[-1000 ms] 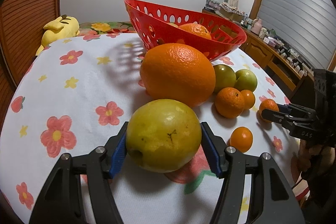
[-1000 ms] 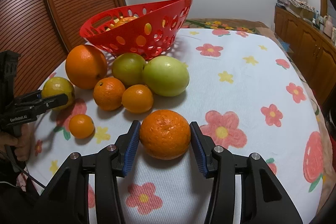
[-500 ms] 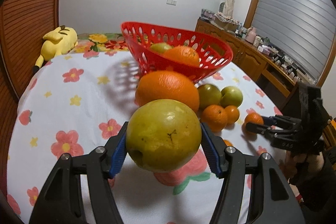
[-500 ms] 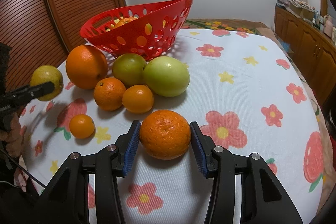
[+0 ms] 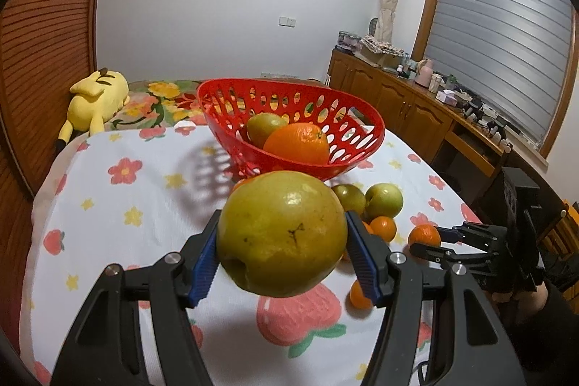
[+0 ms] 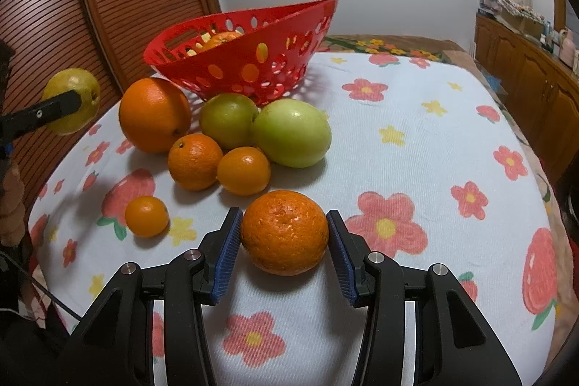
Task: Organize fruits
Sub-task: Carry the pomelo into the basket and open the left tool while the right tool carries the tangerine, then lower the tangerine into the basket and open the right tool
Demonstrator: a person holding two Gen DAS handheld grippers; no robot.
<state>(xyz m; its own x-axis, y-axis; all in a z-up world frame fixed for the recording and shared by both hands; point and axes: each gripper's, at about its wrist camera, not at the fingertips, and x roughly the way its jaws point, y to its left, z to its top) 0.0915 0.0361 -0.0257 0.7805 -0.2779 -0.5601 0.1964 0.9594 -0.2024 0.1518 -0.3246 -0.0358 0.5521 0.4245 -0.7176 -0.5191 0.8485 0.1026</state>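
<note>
My left gripper [image 5: 282,259] is shut on a yellow-green pear [image 5: 282,234] and holds it in the air above the table, short of the red basket [image 5: 224,129]. The basket holds an orange [image 5: 296,143] and a green fruit [image 5: 264,127]. My right gripper [image 6: 284,248] has its blue pads on both sides of a mandarin [image 6: 284,232] that rests on the cloth; a thin gap shows on each side. The left gripper with the pear shows at the left in the right wrist view [image 6: 70,105].
Loose fruit lies in front of the basket [image 6: 253,67]: a large orange [image 6: 153,114], two green fruits [image 6: 291,132], two mandarins [image 6: 195,161] and a small one [image 6: 146,216]. A yellow plush toy [image 5: 96,96] lies at the far table edge. Cabinets [image 5: 416,111] stand on the right.
My left gripper has lifted the pear off the table and risen, so the basket's inside now shows. The right gripper and its mandarin have not moved.
</note>
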